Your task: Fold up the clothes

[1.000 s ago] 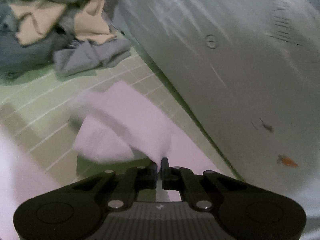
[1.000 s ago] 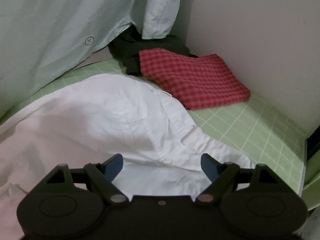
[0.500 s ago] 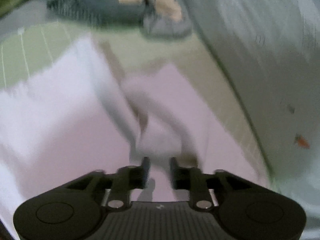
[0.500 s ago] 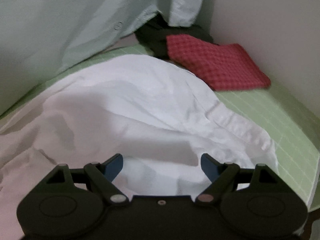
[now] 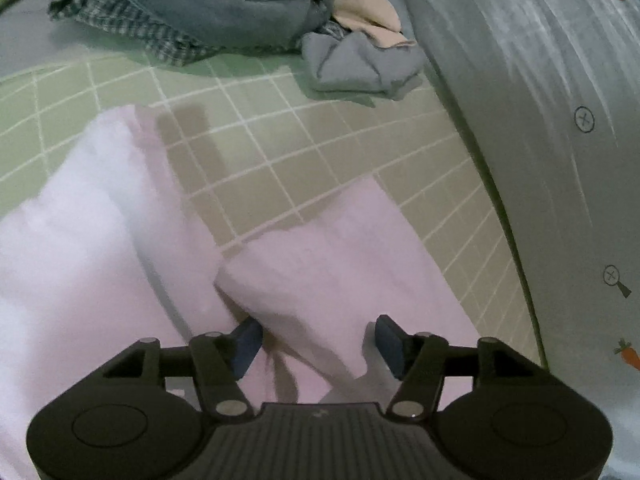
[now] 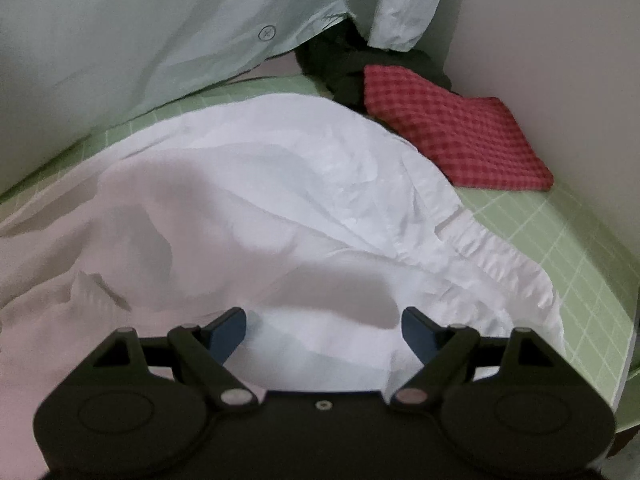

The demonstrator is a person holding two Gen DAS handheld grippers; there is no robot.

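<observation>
The white garment (image 5: 72, 240) is lying spread on the green gridded mat (image 5: 280, 140), and it serves as the landmark here. Beyond its far left edge, a heap of unfolded clothes (image 5: 224, 8) is sitting well apart from it, with a small grey piece (image 5: 360, 64) at the heap's near side. A pale printed sheet (image 5: 540, 120) is rising along the garment's right side in the left wrist view.

The left claw (image 5: 318, 340) is hanging just over a folded flap of the garment (image 5: 320, 272), which is running away from it toward the mat, long axis roughly along the claw's pointing line. Its jaws have just been opening: a second ago they were pinched on a fold of the white cloth, and now they are standing about half apart with the flap lying loosely between them, the pads not pressing on it. The flap, lifted a second ago, is now resting on the garment.

The right claw (image 6: 322, 328) is hovering over the garment's crumpled right part, jaws wide and holding nothing, as they were a second ago; it has drifted closer to the cloth. The ruffled hem (image 6: 500, 264) is lying to its right, nearer this claw than the left one, so the right hand looks better placed for the next fold. Past the garment's far right corner, a folded red checked cloth (image 6: 460, 140) is lying against dark clothing (image 6: 344, 68).
</observation>
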